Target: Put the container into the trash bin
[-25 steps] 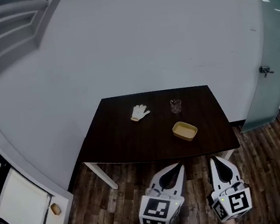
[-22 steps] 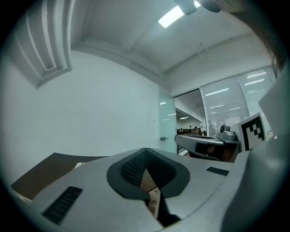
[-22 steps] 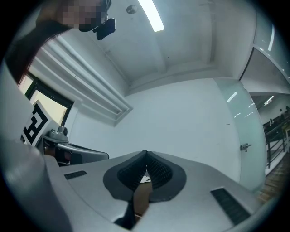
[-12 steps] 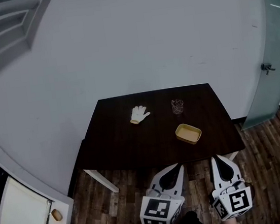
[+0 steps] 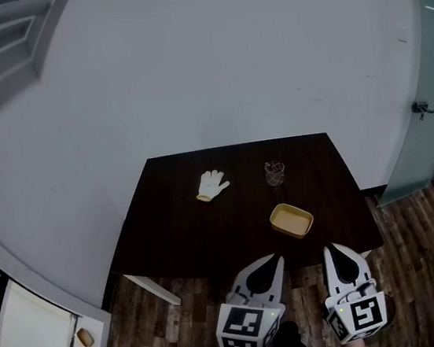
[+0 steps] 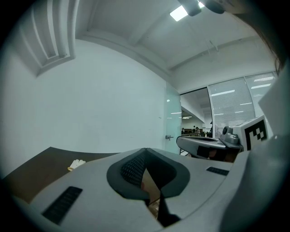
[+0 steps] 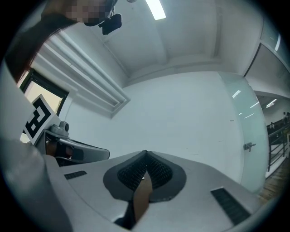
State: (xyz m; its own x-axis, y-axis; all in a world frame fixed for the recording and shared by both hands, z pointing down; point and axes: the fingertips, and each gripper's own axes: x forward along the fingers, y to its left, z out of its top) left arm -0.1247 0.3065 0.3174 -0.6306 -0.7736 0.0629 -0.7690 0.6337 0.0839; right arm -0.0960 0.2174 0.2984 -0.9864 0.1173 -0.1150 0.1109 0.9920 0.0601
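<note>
A shallow tan container [image 5: 291, 220] lies near the front right of the dark table [image 5: 177, 229]. My left gripper [image 5: 276, 258] and right gripper [image 5: 327, 248] hang side by side below the table's front edge, over the wood floor, both shut with nothing in them. In the left gripper view the left gripper [image 6: 146, 149] points over the table, where a white glove [image 6: 76, 164] shows at the left; in the right gripper view the right gripper [image 7: 145, 153] tilts up at the white wall. No trash bin is in view.
A white glove [image 5: 211, 184] and a small clear glass [image 5: 274, 173] sit on the table's far half. A glass door [image 5: 420, 86] with a handle stands at the right. White cabinets [image 5: 31, 328] line the lower left. Wood floor [image 5: 419, 261] surrounds the table.
The view has drifted: the table and its things sit slightly lower and closer to the grippers than a second ago. Both grippers keep their place and stay shut.
</note>
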